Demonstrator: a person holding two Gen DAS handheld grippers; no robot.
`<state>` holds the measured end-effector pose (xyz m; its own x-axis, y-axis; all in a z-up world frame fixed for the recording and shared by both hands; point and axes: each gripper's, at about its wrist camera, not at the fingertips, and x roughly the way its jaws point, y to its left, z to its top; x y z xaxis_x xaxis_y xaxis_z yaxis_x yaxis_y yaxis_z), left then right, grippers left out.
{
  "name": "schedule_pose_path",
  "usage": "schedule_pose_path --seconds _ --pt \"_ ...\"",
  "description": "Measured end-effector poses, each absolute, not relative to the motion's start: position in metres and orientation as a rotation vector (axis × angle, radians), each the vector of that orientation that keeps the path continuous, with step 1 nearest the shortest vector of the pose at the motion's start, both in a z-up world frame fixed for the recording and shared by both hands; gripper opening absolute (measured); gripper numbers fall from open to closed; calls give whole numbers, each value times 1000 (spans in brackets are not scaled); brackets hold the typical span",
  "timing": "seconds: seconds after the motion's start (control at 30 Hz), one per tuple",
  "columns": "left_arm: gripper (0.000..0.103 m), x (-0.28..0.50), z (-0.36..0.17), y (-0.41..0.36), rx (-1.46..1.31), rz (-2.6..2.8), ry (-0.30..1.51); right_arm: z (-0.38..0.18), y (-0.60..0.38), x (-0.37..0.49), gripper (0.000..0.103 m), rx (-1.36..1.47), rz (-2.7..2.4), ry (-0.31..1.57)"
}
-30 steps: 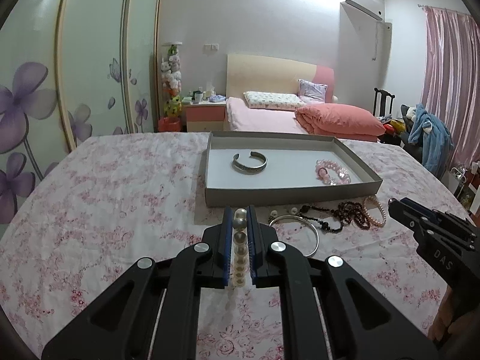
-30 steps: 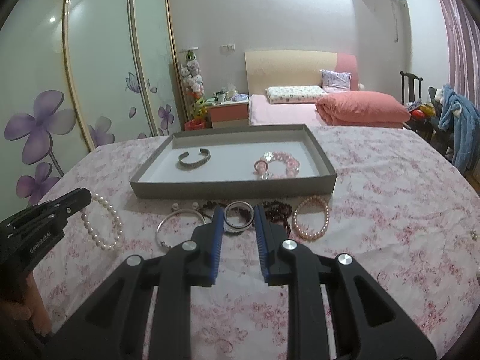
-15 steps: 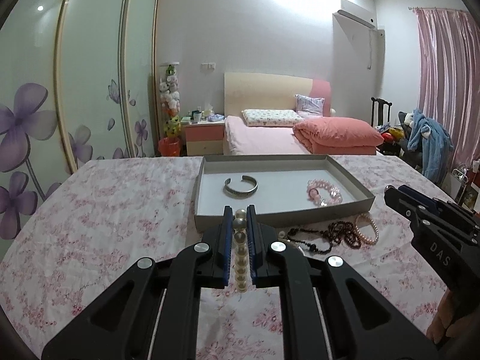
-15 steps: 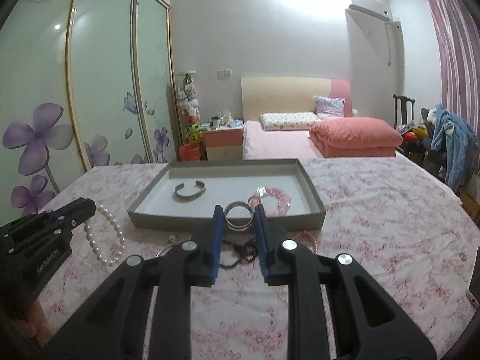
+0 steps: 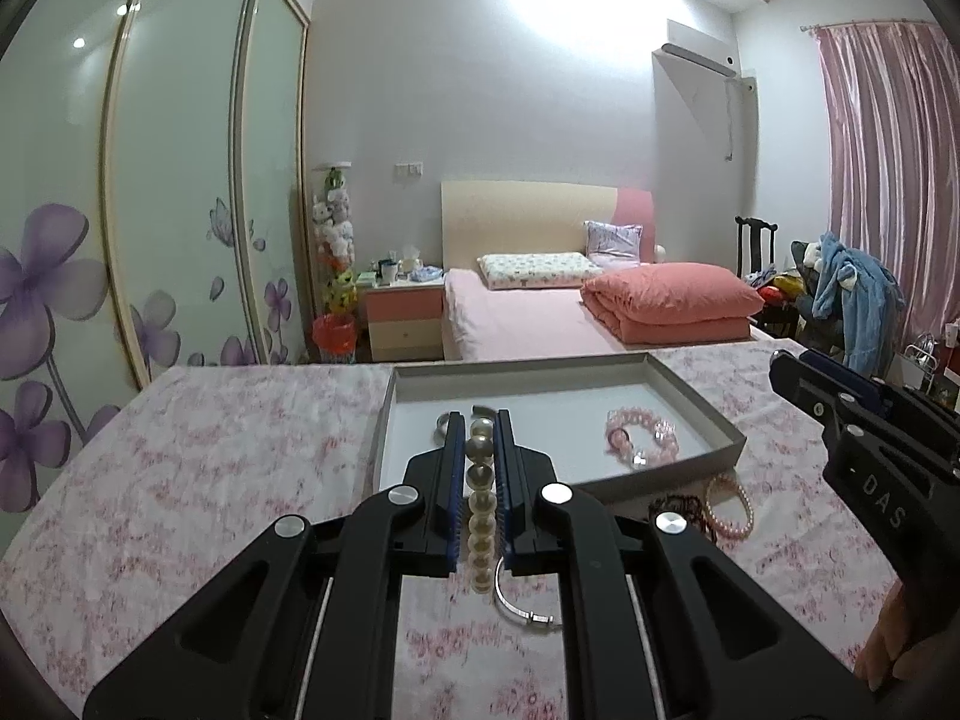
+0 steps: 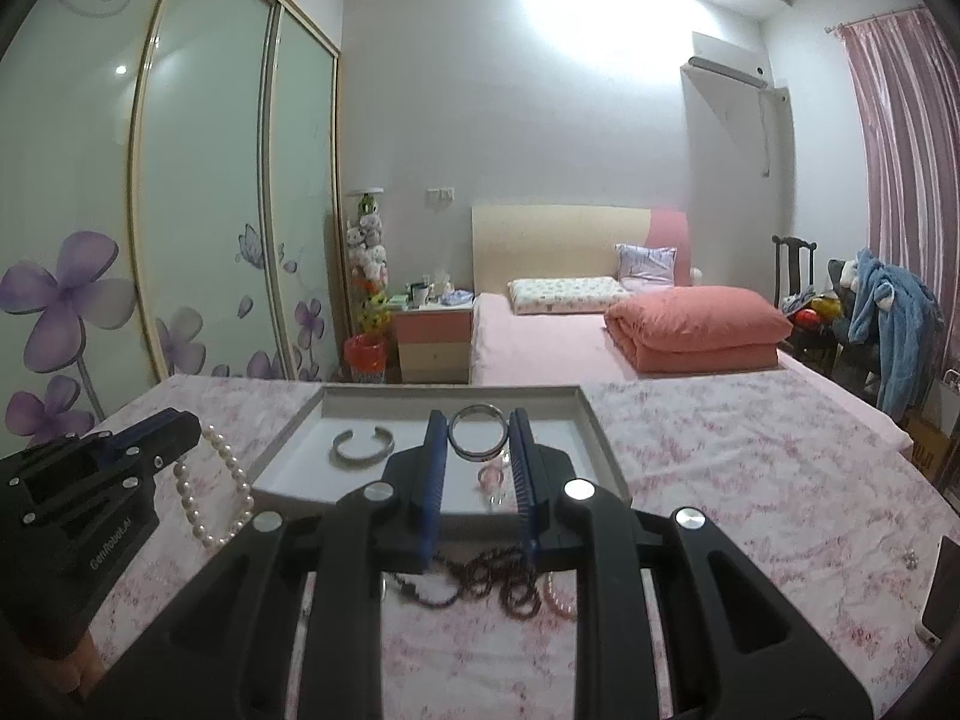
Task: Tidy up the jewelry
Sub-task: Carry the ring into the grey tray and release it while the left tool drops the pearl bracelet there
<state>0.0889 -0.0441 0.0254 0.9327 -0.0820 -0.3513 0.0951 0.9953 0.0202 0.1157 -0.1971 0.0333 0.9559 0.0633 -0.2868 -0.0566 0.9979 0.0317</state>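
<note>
My left gripper [image 5: 480, 429] is shut on a white pearl bracelet [image 5: 482, 504], held above the table in front of the grey tray [image 5: 702, 408]. The bracelet hangs from that gripper in the right wrist view [image 6: 213, 492]. My right gripper [image 6: 477, 423] is shut on a silver bangle [image 6: 477, 430], lifted over the tray [image 6: 600, 438]. In the tray lie a silver cuff [image 6: 363, 444] and a pink bead bracelet [image 5: 642, 435]. On the floral cloth lie a thin silver bangle [image 5: 522, 603], dark bead strands [image 6: 480, 576] and a pink pearl bracelet [image 5: 729, 510].
The table is covered by a pink floral cloth [image 5: 210, 450]. Behind it stand a bed [image 5: 540, 306] with an orange quilt, a nightstand [image 5: 402, 318], and sliding wardrobe doors [image 5: 150, 210] on the left. A small object [image 6: 909, 558] lies at the cloth's right edge.
Both grippers have risen and moved forward toward the tray, each carrying its piece. The silver bangle left the cloth and is now above the tray.
</note>
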Motion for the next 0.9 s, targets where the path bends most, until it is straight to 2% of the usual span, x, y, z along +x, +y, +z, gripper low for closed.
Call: schedule_pose_path --seconds 0.43,0.9 --pt "10 130 27 -46 30 -96 328 39 -201 155 21 28 31 246" --pt "10 184 12 -51 17 -102 363 22 -203 222 22 46 32 305"
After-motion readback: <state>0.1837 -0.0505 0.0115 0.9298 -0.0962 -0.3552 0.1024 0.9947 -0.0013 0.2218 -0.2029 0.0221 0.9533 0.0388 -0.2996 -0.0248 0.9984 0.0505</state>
